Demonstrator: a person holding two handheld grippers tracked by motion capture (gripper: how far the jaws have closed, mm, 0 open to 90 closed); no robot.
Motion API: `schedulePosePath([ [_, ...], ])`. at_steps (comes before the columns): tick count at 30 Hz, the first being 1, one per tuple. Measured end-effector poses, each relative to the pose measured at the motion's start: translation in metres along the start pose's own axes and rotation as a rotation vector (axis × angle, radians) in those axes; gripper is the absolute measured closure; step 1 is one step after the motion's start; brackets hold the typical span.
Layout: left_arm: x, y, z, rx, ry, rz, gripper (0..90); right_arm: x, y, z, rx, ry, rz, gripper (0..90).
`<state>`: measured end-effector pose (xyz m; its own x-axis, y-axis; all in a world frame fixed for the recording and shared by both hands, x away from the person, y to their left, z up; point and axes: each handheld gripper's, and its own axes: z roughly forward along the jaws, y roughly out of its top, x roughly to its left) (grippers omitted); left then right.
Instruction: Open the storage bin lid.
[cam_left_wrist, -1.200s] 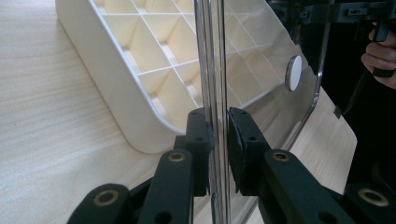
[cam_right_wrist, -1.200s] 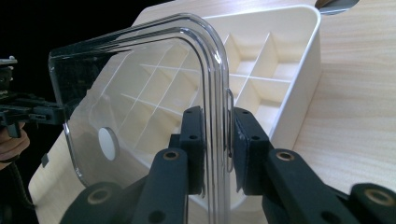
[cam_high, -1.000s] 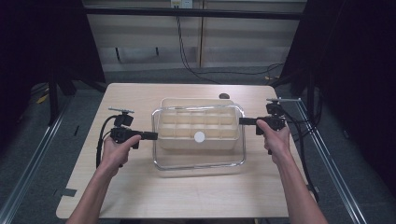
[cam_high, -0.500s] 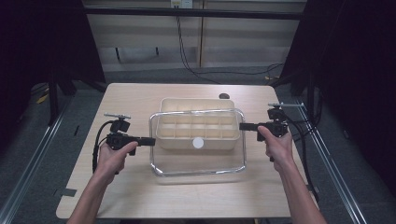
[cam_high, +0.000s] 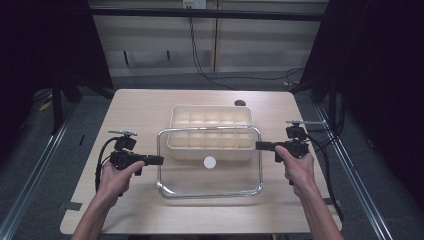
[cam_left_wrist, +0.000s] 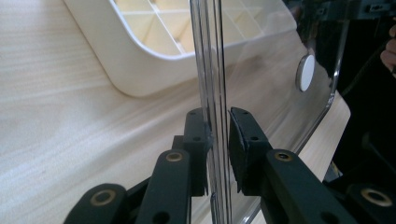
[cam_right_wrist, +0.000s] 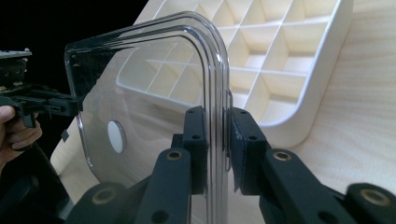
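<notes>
Lid (cam_high: 210, 170) clear, held off the table (cam_high: 125, 110) by both grippers, one on each side edge. Left gripper (cam_left_wrist: 217, 135) pinches the lid's left rim; right gripper (cam_right_wrist: 215, 133) pinches the right rim, jaws pressed on the plastic in both gripper views. White round sticker (cam_high: 210, 162) sits mid-lid. Lid's far part overlaps the tray (cam_high: 210, 116), near part hangs over bare table toward the near edge. Tray is cream, gridded into compartments, flat on the table, nearer the far edge, roughly centred left to right.
</notes>
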<state>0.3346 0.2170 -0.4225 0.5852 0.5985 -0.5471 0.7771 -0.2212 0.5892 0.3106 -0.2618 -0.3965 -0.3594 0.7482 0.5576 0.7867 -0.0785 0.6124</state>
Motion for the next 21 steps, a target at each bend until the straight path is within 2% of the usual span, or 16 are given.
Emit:
schedulePosePath([
  [5,-0.003,-0.004,0.003,0.023,0.011,0.000,77.8,-0.004,-0.011,0.000,0.003,-0.002,0.023,78.0],
  [8,-0.006,-0.010,0.007,0.066,0.023,0.009,77.6,-0.007,-0.022,0.000,0.011,-0.010,0.034,77.9],
  [13,-0.007,-0.015,0.009,0.082,0.023,-0.001,77.6,-0.008,-0.032,-0.001,0.013,-0.016,0.049,77.9],
  [16,-0.006,-0.019,0.009,0.092,0.010,0.002,77.6,-0.008,-0.041,-0.002,0.020,-0.011,0.078,77.9],
  [18,-0.006,-0.022,0.009,0.096,0.012,0.011,77.6,-0.008,-0.042,-0.002,0.025,-0.016,0.080,77.9],
  [21,-0.005,-0.027,0.010,0.110,0.014,-0.002,77.4,-0.008,-0.046,0.000,0.034,-0.011,0.080,78.0],
])
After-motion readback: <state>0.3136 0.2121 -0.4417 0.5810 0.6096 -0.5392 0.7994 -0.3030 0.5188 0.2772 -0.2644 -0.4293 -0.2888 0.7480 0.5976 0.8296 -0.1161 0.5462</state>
